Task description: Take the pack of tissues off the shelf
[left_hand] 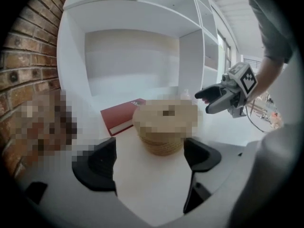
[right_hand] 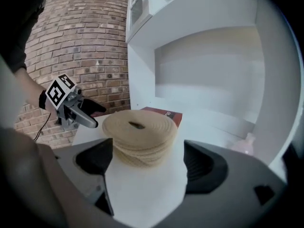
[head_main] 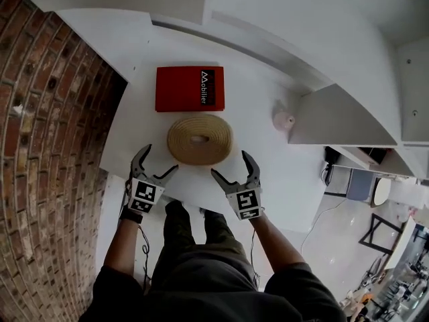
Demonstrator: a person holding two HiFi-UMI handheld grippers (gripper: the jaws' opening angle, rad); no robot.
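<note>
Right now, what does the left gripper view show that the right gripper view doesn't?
Only the left gripper view: the right gripper, open, at right. Only the right gripper view: the left gripper, open, at left. Both: the round woven coil ahead of empty, parted jaws, the red box behind it, the white shelf, the brick wall.

White shelf board (head_main: 281, 173) is backed by a white wall. A beige woven round piece (head_main: 199, 138) with a hole on top is set near the board's front edge. A flat red box (head_main: 189, 88) is laid just behind the woven piece. A small pale pink item (head_main: 283, 118) is placed right of the woven piece, apart from it.
</note>
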